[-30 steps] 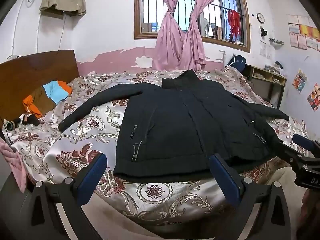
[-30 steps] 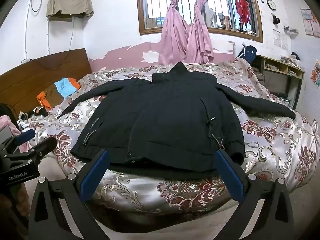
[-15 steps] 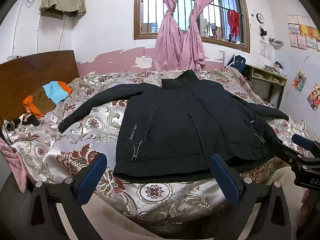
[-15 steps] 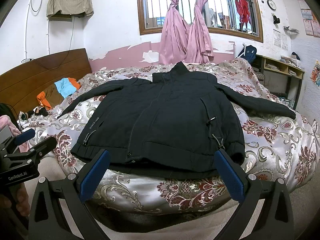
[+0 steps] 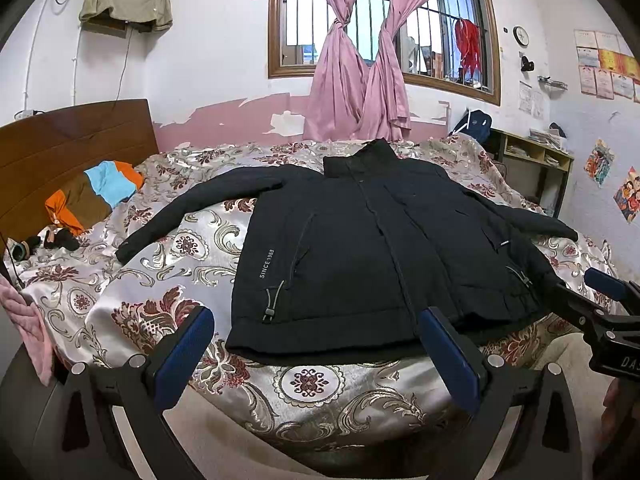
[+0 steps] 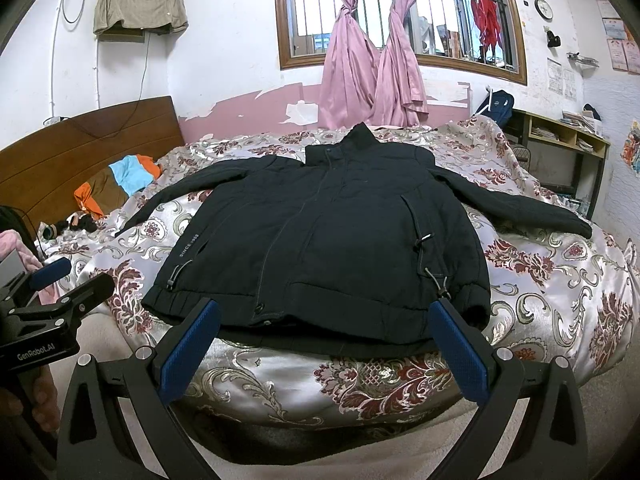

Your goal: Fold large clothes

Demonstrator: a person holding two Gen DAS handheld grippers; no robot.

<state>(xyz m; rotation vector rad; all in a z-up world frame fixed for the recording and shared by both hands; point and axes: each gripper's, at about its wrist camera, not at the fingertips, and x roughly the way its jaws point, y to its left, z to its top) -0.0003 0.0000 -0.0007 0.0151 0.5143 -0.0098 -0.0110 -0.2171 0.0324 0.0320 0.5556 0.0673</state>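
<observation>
Nothing has moved – jacket flat on bedspread, bright clothes well apart

On my feeds the jacket was black, with small white lettering at its lower left. Under it the bedspread shone silver with dark red flowers and gold scrolls. Both grippers' pads were blue on black frames. Pink curtains hung at top centre; orange, brown and sky-blue clothes lay at left.
</observation>
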